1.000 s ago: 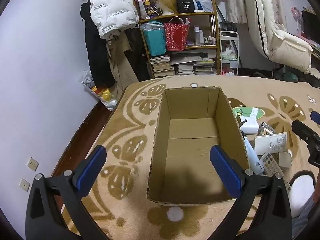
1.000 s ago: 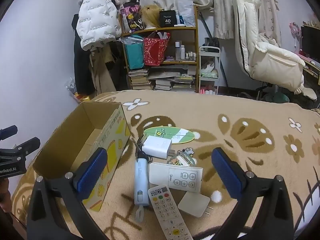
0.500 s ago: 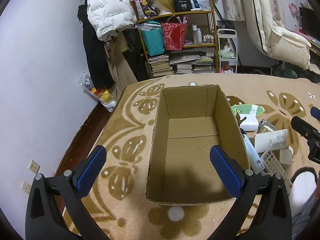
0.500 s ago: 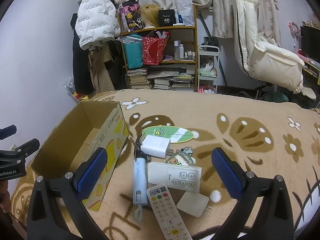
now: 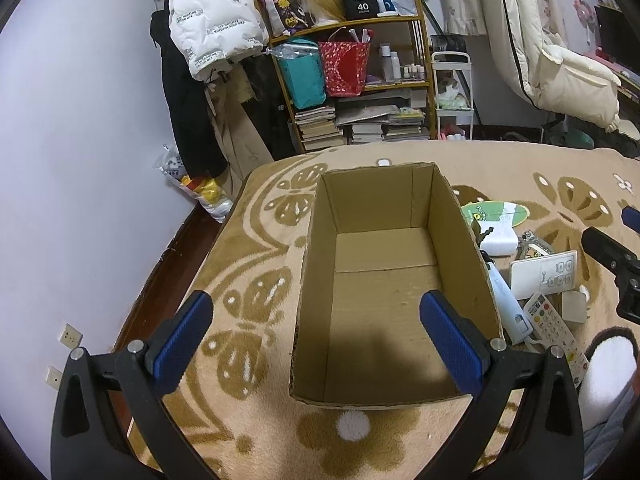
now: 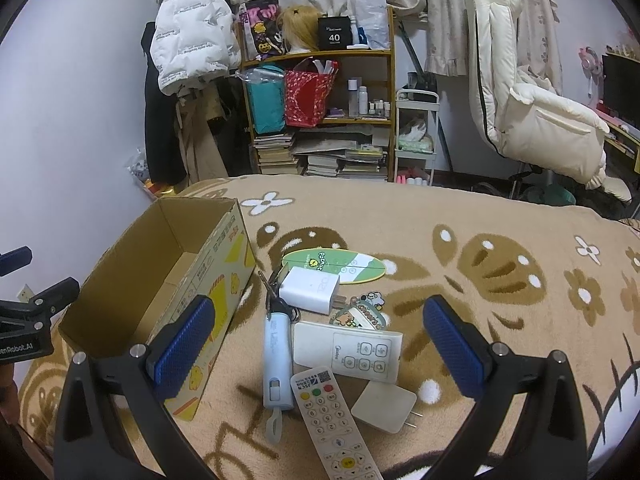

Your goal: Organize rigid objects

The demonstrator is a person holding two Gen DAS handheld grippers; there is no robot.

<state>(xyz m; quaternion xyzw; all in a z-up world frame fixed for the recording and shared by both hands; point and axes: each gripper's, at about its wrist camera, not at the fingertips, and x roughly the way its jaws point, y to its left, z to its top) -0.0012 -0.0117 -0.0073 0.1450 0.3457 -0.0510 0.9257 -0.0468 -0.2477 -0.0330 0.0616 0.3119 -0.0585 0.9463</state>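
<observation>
A tan blanket with brown flower patterns [image 6: 460,216] spreads across the bed, and behind it a wooden shelf [image 6: 320,112] crammed with books and bags fills the far wall. On the blanket sits an open cardboard box [image 5: 384,288], its floor bare in the left wrist view. Just beside the box's right wall lies a cluster of small things: a green oval card [image 6: 334,265], a white air-conditioner remote [image 6: 348,351], a white TV remote with coloured buttons [image 6: 334,420], a pale blue tube-shaped device [image 6: 277,356], a white charger block [image 6: 310,290], a flat white plug adapter [image 6: 384,406] and a cartoon keychain [image 6: 360,316]. The left hand-held gripper [image 5: 316,336] hangs above the box, fingers spread wide and holding nothing. The right hand-held gripper [image 6: 318,344] hovers over the cluster, also spread wide and holding nothing.

The right wrist view shows the box's printed yellow outer side; the left wrist view shows only its plain inside, with the box wall hiding part of the cluster.
</observation>
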